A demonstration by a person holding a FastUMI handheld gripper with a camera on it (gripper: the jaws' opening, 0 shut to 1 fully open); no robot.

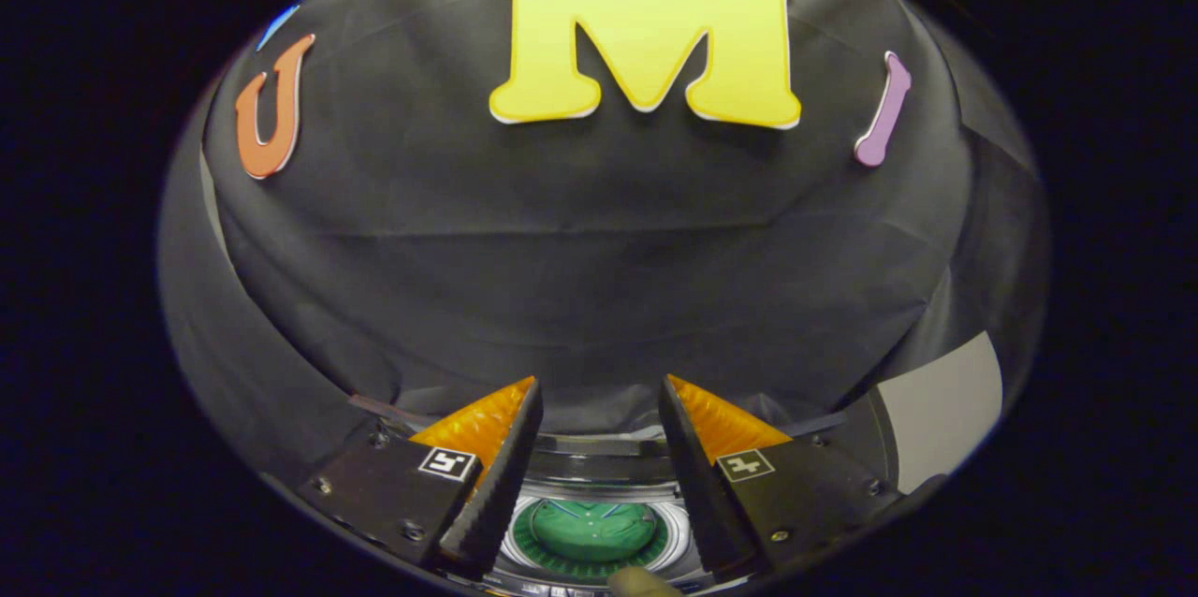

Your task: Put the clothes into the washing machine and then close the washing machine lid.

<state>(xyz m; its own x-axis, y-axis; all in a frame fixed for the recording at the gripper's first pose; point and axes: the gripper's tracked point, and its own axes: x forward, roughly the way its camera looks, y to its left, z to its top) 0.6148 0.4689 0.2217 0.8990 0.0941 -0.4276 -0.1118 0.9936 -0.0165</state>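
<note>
My gripper [599, 405] is held high, its fingers apart with nothing between them. Below and between the fingers I look down at the washing machine [599, 471], its round drum opening ringed in light grey. Inside the drum lies a green garment [591, 527]. A small tan object [641, 581] pokes up at the near rim of the opening; I cannot tell what it is. The lid is hidden from me.
The black booth wall [599, 298] rises just beyond the machine. A pale grey panel [941, 410] stands to the right of the right finger. A dark flat surface [281, 410] runs left of the left finger.
</note>
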